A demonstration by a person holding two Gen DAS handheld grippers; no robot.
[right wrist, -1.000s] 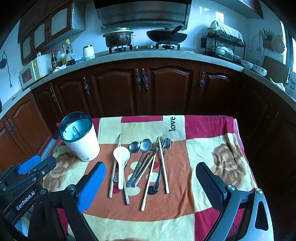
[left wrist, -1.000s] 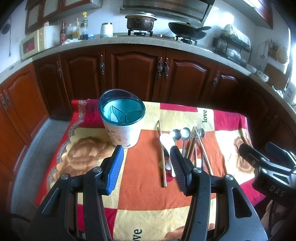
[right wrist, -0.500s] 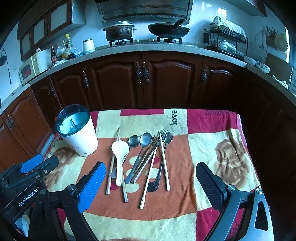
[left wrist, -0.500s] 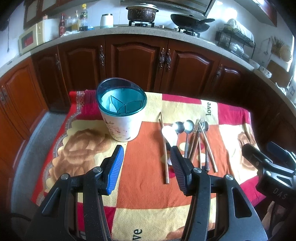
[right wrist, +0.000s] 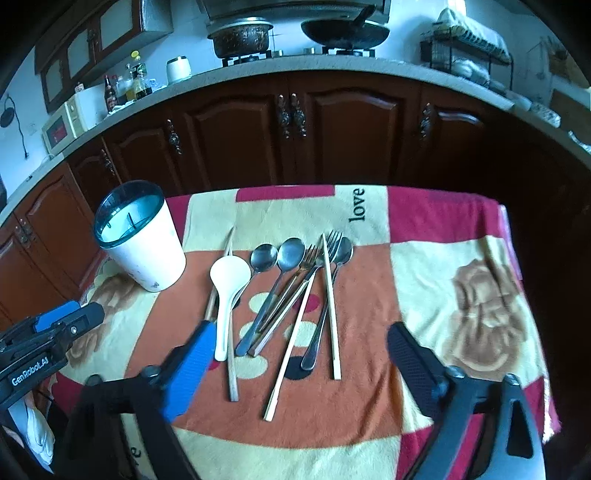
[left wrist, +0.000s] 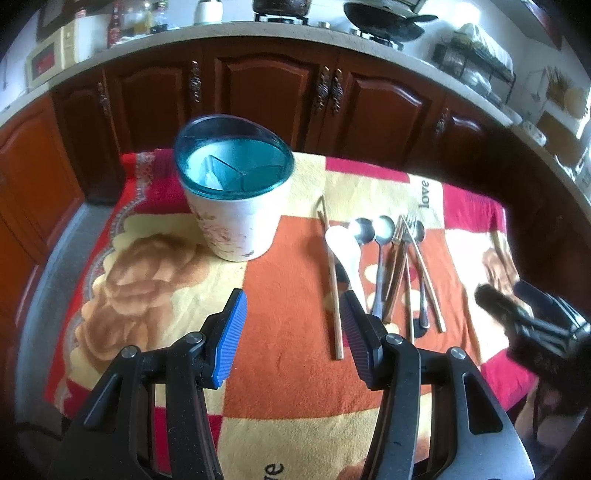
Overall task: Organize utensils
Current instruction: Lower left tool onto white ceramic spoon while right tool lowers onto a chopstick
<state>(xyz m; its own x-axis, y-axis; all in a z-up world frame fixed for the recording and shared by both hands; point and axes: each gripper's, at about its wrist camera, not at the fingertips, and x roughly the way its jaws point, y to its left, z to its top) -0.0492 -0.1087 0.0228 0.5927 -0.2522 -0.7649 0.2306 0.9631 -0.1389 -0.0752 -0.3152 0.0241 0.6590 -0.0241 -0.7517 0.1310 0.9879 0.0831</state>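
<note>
A white utensil holder (left wrist: 234, 218) with a teal divided rim stands upright at the left of the table, and shows again as the holder (right wrist: 142, 251). To its right lie a white plastic spoon (right wrist: 226, 291), metal spoons (right wrist: 291, 254), forks (right wrist: 332, 238) and several chopsticks (right wrist: 330, 306) in a loose row. My left gripper (left wrist: 291, 306) hovers open and empty over the cloth in front of the holder. My right gripper (right wrist: 301, 332) hangs above the utensil handles. Its jaws are closing but still wide, and the pads touch nothing.
A patterned red, orange and cream blanket (right wrist: 461, 280) covers the small table. Dark wooden cabinets (right wrist: 332, 129) stand close behind it. The counter above carries a pot (right wrist: 240, 35), a wok (right wrist: 343, 33), a microwave (right wrist: 62, 123) and a dish rack (right wrist: 465, 40).
Both grippers have sunk toward the table, so the holder and utensils look larger and nearer. The right gripper's jaws have narrowed a little. Nothing on the table has moved.
</note>
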